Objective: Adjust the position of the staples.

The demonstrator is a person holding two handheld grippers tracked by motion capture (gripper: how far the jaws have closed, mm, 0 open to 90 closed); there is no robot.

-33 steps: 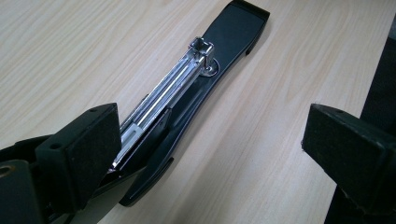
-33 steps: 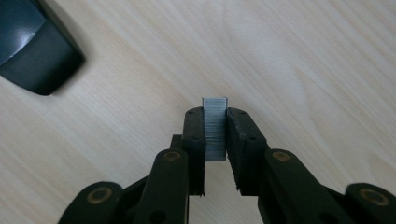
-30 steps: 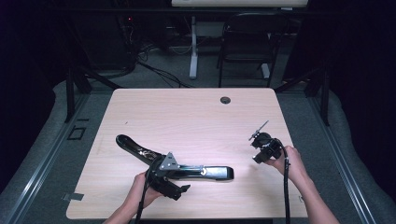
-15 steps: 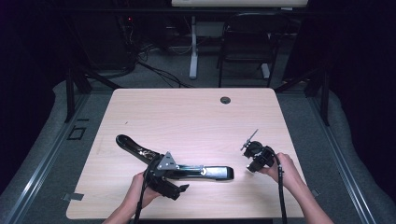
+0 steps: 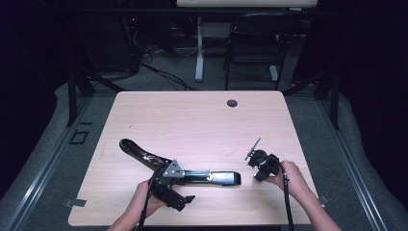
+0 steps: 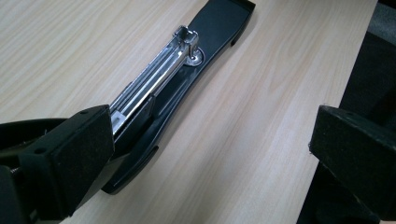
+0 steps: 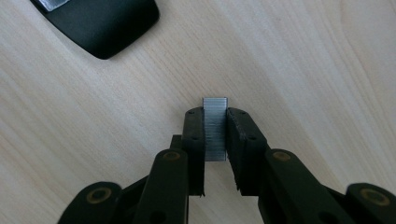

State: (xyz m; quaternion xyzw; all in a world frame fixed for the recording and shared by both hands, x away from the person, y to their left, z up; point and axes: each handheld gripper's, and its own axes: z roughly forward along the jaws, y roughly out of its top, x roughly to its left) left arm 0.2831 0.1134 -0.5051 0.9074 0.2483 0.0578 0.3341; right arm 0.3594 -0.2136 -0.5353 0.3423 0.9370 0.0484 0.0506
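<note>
My right gripper had its jaws closed down on a strip of staples, the silver block pinched upright between the two pads with its top edge poking out past the tips. It hung just over bare wood, with the rounded black end of the stapler lying near, up and to the left in the right gripper view. My left gripper stood wide open, its jaws having just spread further, and nothing was pressed between the pads; the near end of the stapler lay by one pad.

The stapler was folded open and lay flat on the table near my edge, its silver staple channel facing up; I could not tell whether any staples lay in it. Nothing stood between the staples and the stapler. Farther off a round grommet sat at the far edge, and a chair stood beyond.
</note>
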